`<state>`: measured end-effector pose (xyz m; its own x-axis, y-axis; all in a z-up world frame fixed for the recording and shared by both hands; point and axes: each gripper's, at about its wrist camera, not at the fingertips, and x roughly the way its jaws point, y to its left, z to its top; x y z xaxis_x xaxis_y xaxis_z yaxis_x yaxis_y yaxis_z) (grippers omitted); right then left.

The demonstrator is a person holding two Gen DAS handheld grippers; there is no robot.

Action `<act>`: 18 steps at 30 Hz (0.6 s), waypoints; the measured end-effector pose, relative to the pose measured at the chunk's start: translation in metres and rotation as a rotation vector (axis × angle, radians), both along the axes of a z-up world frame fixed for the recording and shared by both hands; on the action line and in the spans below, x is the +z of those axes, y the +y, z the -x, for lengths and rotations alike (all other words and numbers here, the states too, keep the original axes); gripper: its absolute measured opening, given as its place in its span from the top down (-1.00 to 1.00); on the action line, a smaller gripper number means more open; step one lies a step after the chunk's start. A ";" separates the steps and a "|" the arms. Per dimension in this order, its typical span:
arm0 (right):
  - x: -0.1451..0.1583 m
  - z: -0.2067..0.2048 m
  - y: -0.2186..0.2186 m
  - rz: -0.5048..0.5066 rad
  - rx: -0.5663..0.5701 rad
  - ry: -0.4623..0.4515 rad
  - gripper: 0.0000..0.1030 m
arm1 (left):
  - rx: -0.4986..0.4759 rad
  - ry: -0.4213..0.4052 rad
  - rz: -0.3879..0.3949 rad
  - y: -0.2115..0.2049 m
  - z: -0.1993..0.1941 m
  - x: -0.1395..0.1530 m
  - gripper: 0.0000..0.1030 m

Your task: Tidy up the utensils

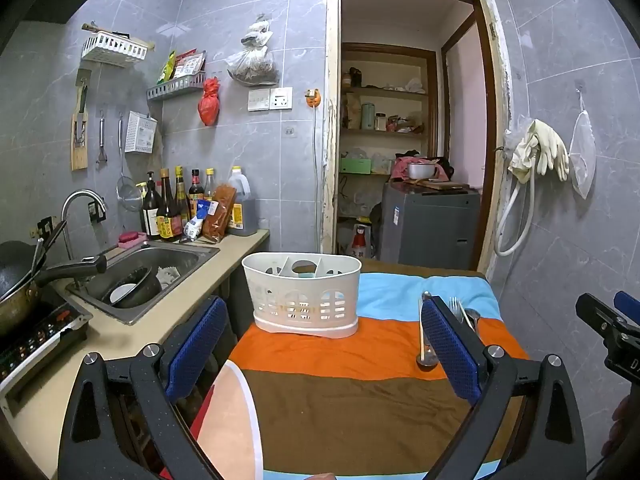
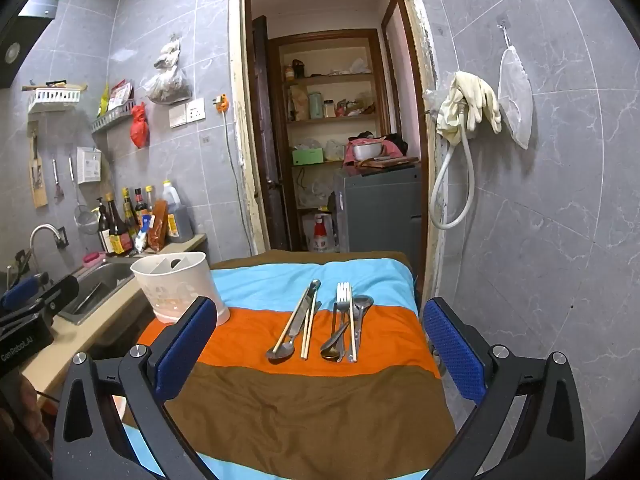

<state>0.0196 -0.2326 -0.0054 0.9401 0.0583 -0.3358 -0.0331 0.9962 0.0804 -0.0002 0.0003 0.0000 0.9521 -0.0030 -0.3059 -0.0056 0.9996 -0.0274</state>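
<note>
Ahead of right tongs (image 2: 320, 344), utensils (image 2: 324, 320).

Glossy metal spoons (image 2: 362, 312), fork (image 2: 340, 300); wooden chopsticks (image 2: 310, 330); matt plastic caddy (image 1: 304, 294) (perforated); soft striped cloth (image 2: 312, 400).

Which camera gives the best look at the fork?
The right wrist view: the fork lies unobstructed among the spoons and chopsticks on the striped cloth. In the left wrist view, only its tines peek past a blue pad.
</note>
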 end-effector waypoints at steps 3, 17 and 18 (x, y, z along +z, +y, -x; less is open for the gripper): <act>0.000 0.000 0.000 0.000 0.000 0.000 -1.00 | 0.001 0.000 0.000 0.000 0.000 0.000 -0.86; 0.000 0.000 0.000 -0.001 0.000 0.001 -1.00 | 0.000 0.001 0.002 -0.001 0.000 0.000 -0.86; 0.000 0.000 0.000 -0.001 -0.001 0.002 -1.00 | -0.001 0.001 0.001 -0.001 0.000 0.000 -0.86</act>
<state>0.0191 -0.2330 -0.0050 0.9396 0.0580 -0.3372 -0.0323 0.9962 0.0813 -0.0006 -0.0007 0.0001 0.9517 -0.0041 -0.3071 -0.0049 0.9996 -0.0285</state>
